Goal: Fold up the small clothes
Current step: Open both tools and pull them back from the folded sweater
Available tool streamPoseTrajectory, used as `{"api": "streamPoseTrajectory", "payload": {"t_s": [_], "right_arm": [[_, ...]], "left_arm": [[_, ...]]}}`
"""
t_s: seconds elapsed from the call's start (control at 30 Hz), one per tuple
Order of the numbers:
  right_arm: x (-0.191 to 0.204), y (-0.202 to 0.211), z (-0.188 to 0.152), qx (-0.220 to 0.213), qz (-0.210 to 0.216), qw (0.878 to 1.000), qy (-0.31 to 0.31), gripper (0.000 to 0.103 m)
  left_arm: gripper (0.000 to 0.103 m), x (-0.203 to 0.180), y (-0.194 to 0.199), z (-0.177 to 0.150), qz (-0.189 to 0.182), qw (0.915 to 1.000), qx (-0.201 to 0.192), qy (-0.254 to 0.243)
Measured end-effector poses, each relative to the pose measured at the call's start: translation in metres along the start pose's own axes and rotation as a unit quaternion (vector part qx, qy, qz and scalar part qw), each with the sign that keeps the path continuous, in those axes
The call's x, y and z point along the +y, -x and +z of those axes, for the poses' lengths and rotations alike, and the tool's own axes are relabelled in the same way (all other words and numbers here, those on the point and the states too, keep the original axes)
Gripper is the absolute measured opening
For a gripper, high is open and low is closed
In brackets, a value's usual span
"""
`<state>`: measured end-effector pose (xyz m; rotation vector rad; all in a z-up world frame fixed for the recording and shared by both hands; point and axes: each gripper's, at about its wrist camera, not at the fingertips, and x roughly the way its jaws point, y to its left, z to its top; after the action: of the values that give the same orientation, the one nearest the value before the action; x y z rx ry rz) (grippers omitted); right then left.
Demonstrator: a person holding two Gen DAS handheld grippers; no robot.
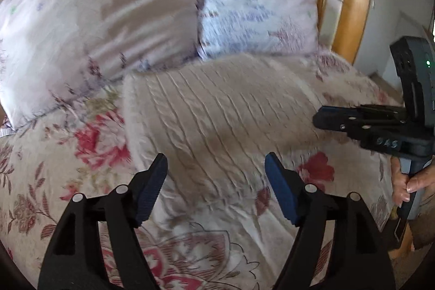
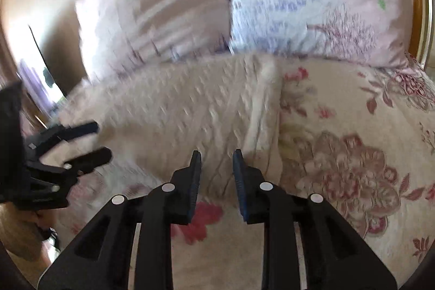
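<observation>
Cream ribbed knit garment [image 1: 217, 110], red-and-pink floral bedspread [image 1: 89, 143], pale lilac floral pillows [image 1: 108, 12], blue-padded black claw [image 1: 216, 181]

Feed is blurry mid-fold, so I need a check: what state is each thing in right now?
Knit garment: lying on the bed, looks folded into a rectangle, not gripped.
Left gripper: open, empty, above the garment's near edge.
Right gripper: partly open, empty, at the garment's edge.
Two pillows: side by side behind the garment.
Floral bedspread: spread flat.
</observation>
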<state>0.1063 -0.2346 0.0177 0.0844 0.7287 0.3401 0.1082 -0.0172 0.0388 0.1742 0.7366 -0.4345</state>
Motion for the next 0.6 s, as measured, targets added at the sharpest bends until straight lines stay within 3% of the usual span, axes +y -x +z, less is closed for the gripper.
{"api": "streamPoseTrajectory", "payload": {"t_s": [0.23, 0.43, 0.47, 0.53, 0.6], "right_arm": [[-0.003, -0.005, -0.014, 0.007, -0.027, 1.000, -0.013, 0.028], [0.006, -0.001, -0.014, 0.000, -0.047, 0.999, -0.003, 0.031], [0.003, 0.006, -0.013, -0.006, -0.034, 0.999, -0.020, 0.034], [0.000, 0.019, -0.014, -0.025, -0.018, 0.999, -0.038, 0.068], [0.004, 0.033, -0.017, -0.051, -0.037, 0.998, -0.028, 0.086]], "left_arm": [[0.074, -0.002, -0.018, -0.008, 0.010, 0.9993, 0.036, 0.006], [0.078, -0.003, -0.011, -0.013, 0.014, 0.9994, 0.011, 0.029], [0.078, -0.002, -0.005, -0.015, 0.009, 0.9991, 0.006, 0.041], [0.087, 0.003, 0.011, -0.021, -0.001, 0.9977, -0.011, 0.067], [0.089, 0.009, 0.024, -0.030, 0.011, 0.9956, -0.019, 0.091]]}}
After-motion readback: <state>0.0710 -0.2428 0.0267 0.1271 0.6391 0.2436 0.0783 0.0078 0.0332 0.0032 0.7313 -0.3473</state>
